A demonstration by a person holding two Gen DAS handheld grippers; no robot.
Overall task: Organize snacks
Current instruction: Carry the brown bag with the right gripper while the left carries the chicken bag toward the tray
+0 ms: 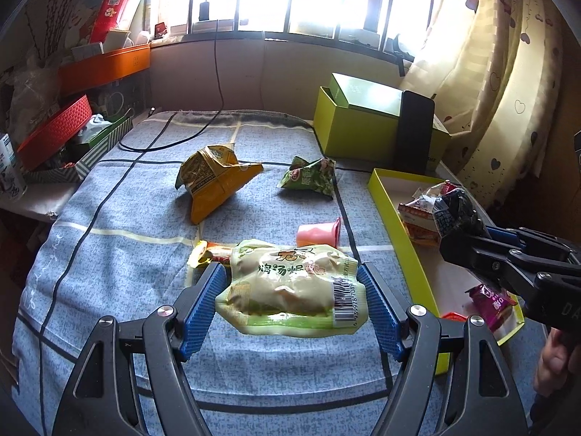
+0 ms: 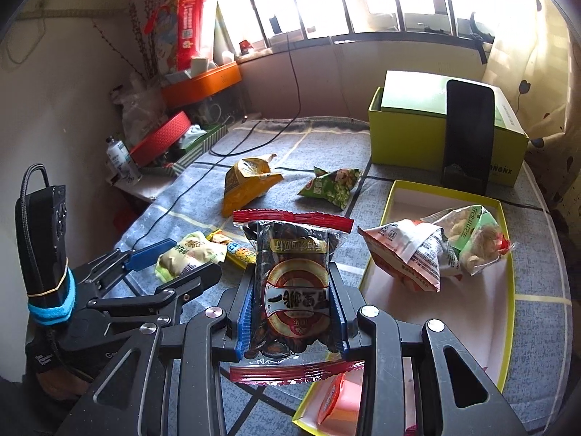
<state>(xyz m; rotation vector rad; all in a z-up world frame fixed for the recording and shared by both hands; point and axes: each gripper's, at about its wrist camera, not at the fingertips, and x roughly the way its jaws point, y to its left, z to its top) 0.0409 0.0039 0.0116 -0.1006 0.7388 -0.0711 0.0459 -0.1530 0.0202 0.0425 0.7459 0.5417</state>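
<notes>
My left gripper (image 1: pixel 290 290) is closed around a pale green snack pouch (image 1: pixel 290 287), its blue pads pressing both sides; it also shows in the right wrist view (image 2: pixel 185 254). My right gripper (image 2: pixel 292 312) is shut on a dark seed packet with red sealed ends (image 2: pixel 294 290), held over the near corner of the yellow-green tray (image 2: pixel 508 327); the packet shows in the left wrist view (image 1: pixel 454 210). The tray holds a white and red bag (image 2: pixel 406 254), a puffed snack bag (image 2: pixel 472 239) and a pink jelly cup (image 2: pixel 345 396).
On the blue-grey checked cloth lie an orange bag (image 1: pixel 214 181), a green pea bag (image 1: pixel 308 178), a pink cup (image 1: pixel 319 232) and a small yellow packet (image 1: pixel 207 252). A green box (image 1: pixel 363 123) with a black phone (image 1: pixel 414 130) stands behind. A cable (image 1: pixel 163 138) and clutter are at left.
</notes>
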